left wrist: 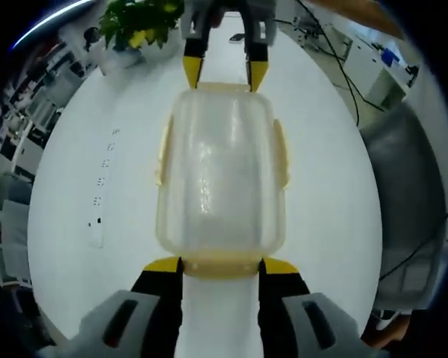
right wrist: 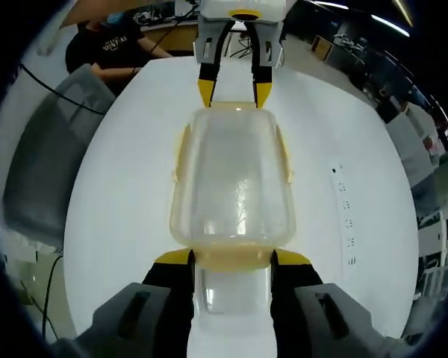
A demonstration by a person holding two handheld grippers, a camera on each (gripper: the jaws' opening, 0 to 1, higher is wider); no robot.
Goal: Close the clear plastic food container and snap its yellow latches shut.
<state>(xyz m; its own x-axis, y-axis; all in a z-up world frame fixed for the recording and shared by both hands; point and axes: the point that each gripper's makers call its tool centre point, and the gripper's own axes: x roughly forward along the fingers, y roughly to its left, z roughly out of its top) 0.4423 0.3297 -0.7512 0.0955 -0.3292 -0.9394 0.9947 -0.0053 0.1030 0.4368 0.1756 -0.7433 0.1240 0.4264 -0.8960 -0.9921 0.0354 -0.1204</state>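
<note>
While the container (left wrist: pixel 221 175) lies lid-on in the middle of the white bench (left wrist: pixel 328 194), the 2 tools face each other across it. The left hand-held gripper (left wrist: pixel 221 265) stands wide, its jaws flanking the near end latch (left wrist: pixel 221 265); the right hand-held gripper (right wrist: pixel 231 258) likewise straddles the opposite end latch (right wrist: pixel 233 257). That placement seems meant to brace both ends for pressing. Side latches (left wrist: pixel 281 153) look flared out, probably unsnapped.
</note>
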